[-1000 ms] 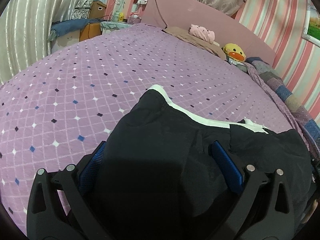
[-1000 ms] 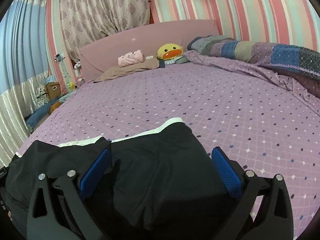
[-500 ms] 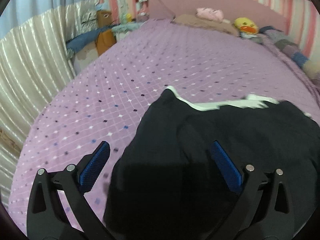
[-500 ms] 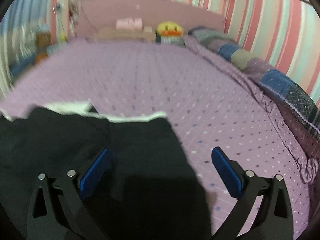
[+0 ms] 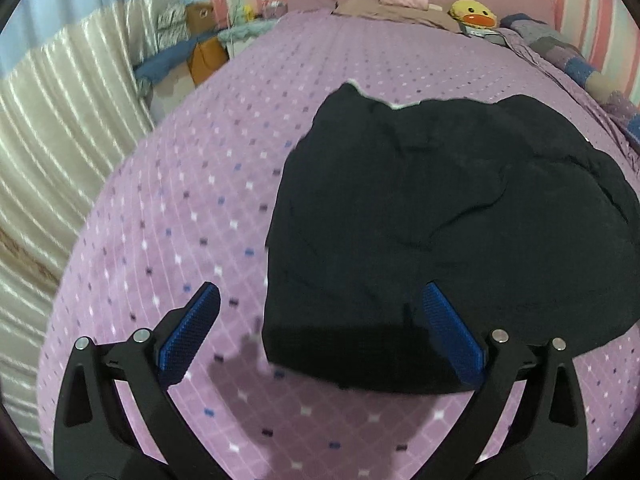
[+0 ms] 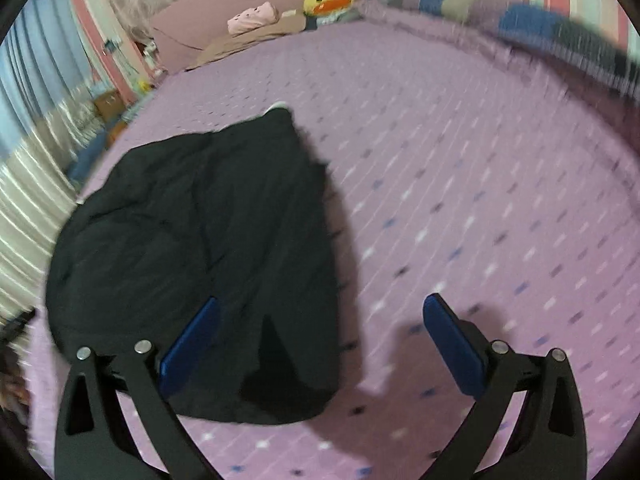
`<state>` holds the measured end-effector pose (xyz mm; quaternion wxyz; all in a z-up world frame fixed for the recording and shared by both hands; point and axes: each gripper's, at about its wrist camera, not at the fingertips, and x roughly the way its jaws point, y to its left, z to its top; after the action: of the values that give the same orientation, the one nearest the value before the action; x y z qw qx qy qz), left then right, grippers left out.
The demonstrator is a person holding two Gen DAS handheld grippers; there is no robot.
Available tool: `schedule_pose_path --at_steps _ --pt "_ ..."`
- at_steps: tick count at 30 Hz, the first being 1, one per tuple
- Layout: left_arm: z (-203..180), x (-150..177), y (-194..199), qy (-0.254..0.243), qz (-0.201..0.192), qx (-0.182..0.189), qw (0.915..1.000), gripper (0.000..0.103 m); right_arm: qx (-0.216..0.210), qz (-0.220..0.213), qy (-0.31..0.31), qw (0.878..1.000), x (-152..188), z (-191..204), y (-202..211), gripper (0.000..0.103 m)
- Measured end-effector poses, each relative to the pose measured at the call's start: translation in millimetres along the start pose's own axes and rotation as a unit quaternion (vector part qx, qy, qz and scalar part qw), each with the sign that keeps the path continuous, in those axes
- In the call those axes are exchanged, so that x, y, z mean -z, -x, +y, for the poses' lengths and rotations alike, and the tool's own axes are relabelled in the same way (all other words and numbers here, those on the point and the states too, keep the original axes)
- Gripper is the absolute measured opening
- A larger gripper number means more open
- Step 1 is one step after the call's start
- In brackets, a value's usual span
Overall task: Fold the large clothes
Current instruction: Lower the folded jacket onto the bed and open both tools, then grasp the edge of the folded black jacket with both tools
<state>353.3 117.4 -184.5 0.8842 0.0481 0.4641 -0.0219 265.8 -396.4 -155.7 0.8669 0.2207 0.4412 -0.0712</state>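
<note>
You had both tongs spread wide and gripping nothing: your left tongs (image 5: 320, 336) hung over the near left corner of the black garment (image 5: 440, 220), and your right tongs (image 6: 320, 344) over its near right corner. The garment lay folded in a rough rectangle on the purple bedsheet (image 5: 180, 220), toward the near side of the bed and well apart from the pillow (image 5: 400, 10) and the duck toy (image 5: 474, 12) at the headboard. It looked soft and limp, a thin cloth that would drape and slide layer on layer, so a pinch that caught every layer at a corner or along the near edge would probably have held it best; taking only the top layer risked opening the fold. The left view was sharp and showed you the creases across the top, a sliver of white trim (image 5: 384, 102) at the far edge, and the curtain (image 5: 48, 140) beside the bed. The right view was blurred, but it alone showed the garment's right edge lying straight and the patchwork blanket (image 6: 520, 20) bunched along the far side.
</note>
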Motion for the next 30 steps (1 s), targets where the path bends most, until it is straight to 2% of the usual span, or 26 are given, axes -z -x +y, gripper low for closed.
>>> schedule_pose_path --at_steps 3,6,8,12,14,19,20,25,26,27,30 --pt "6 8 -3 0.016 0.009 0.002 0.9998 0.1 -0.036 0.035 -0.003 0.999 8 1 -24 0.101" --pt "9 14 -7 0.018 0.014 -0.001 0.9997 0.1 -0.03 0.06 0.011 0.998 20 8 -45 0.101" --pt "8 14 -9 0.019 0.014 0.001 0.9997 0.1 -0.039 0.076 0.014 0.996 23 10 -56 0.101" --pt "6 15 -9 0.008 0.012 0.006 0.9999 0.1 -0.064 0.083 0.023 0.994 29 17 -59 0.101" --pt "1 11 -12 -0.005 0.008 0.002 1.0 0.1 -0.057 0.084 0.037 0.994 32 22 -62 0.101" --pt "3 14 -13 -0.022 0.013 -0.001 0.9997 0.1 -0.087 0.099 0.012 0.991 25 19 -76 0.1" --pt "4 15 -13 -0.023 0.013 0.0 0.9997 0.1 -0.107 0.105 0.016 0.989 24 24 -76 0.092" --pt "14 15 -16 -0.013 0.016 0.001 0.9998 0.1 -0.107 0.117 0.019 0.987 19 42 -84 0.089" --pt "17 15 -17 -0.008 0.016 0.005 0.9998 0.1 -0.11 0.117 0.016 0.987 16 44 -86 0.084" --pt "20 14 -17 -0.003 0.016 0.009 0.9998 0.1 -0.114 0.117 0.015 0.986 12 45 -88 0.072" --pt "31 12 -17 0.007 0.015 0.012 0.9998 0.1 -0.099 0.101 0.042 0.989 20 56 -72 0.055"
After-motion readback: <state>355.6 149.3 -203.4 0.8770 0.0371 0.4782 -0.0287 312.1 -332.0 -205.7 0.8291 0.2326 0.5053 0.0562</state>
